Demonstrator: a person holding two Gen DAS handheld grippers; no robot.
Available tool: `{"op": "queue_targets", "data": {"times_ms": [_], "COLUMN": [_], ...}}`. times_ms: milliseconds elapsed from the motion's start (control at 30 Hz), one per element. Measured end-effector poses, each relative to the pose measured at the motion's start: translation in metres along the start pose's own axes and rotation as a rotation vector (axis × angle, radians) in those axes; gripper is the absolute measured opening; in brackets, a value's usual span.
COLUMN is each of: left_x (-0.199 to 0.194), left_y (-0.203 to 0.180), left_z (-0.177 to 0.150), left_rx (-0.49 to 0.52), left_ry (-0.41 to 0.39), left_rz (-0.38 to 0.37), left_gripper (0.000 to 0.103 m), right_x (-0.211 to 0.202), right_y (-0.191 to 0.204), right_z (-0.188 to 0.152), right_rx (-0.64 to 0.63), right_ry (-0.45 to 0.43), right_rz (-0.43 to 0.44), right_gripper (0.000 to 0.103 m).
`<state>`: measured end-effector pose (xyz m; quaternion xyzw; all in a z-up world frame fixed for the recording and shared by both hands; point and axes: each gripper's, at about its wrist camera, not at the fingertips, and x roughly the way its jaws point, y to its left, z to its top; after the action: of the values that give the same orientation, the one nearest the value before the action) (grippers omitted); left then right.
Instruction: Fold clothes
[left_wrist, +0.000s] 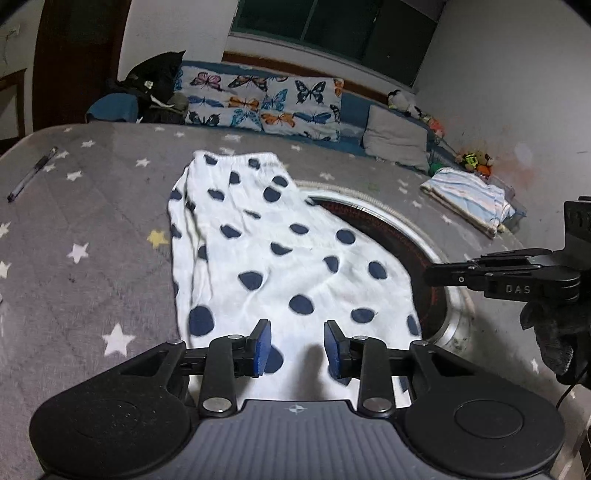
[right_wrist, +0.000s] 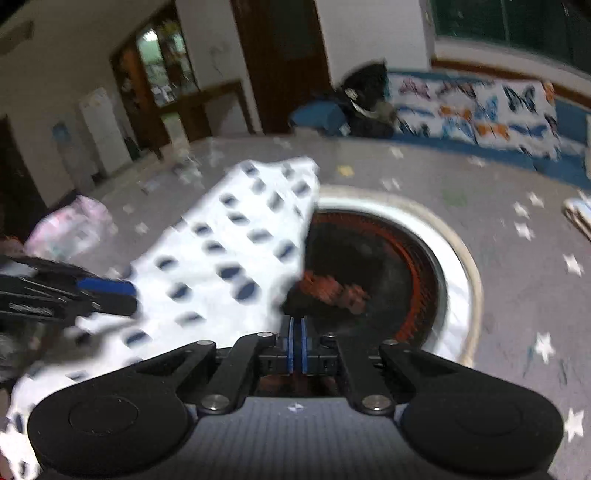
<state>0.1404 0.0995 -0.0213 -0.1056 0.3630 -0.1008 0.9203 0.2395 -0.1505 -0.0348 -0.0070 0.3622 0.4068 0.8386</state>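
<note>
Left gripper (left_wrist: 297, 347) is hovering spread over the polka-dot garment (left_wrist: 280, 254); right gripper (right_wrist: 296, 341), pads pressed together, is blurring at six o'clock, its grip unclear.

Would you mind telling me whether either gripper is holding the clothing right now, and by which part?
Neither holds anything. The left gripper is open above the near hem of the spotted garment; the right gripper is shut, empty, beside it.

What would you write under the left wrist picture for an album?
Open left gripper poised over the near edge of polka-dot shorts spread on a star-patterned table cover.
</note>
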Motion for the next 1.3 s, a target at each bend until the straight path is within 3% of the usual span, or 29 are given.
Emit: {"op": "queue_targets", "data": {"times_ms": [233,300,333,433,600,733,833,967,1200,1300], "left_x": [0.023,0.031,0.035,0.038,0.034,0.035,0.038,0.043,0.053,0.064], "left_y": [-0.002,0.006,0.012,0.031,0.053,0.057,0.064,0.066,0.061,0.059], "left_z": [0.018,0.02,0.021,0.024,0.033,0.038,0.043,0.05,0.062,0.066], "left_rx": [-0.016,-0.025,-0.032,-0.068,-0.12,-0.112,-0.132,-0.125,-0.088,-0.042], "left_ry": [-0.01,-0.003,0.003,-0.009,-0.047,-0.077,-0.081,-0.086,-0.1,-0.084], "left_rz": [-0.017,0.012,0.031,0.058,0.113,0.143,0.153,0.144,0.149,0.186], "left_gripper": [0.034,0.034,0.034,0.027,0.023,0.023,0.022,0.022,0.022,0.013], "right_x": [0.008,0.018,0.022,0.029,0.027,0.029,0.031,0.032,0.033,0.034], "right_y": [0.016,0.018,0.019,0.015,0.008,0.014,0.018,0.019,0.021,0.024], "right_z": [0.005,0.003,0.001,-0.006,-0.01,-0.009,-0.008,-0.011,-0.013,-0.015], "right_rx": [-0.047,-0.051,-0.054,-0.045,-0.014,-0.035,-0.047,-0.034,-0.031,-0.05], "right_ry": [0.008,0.031,0.044,0.075,0.074,0.078,0.077,0.053,0.033,0.027], "right_rz": [-0.003,-0.004,-0.009,-0.024,-0.016,-0.011,-0.017,-0.02,0.0,-0.007], "right_gripper": [0.01,0.014,0.021,0.023,0.025,0.039,0.042,0.044,0.058,0.059]}}
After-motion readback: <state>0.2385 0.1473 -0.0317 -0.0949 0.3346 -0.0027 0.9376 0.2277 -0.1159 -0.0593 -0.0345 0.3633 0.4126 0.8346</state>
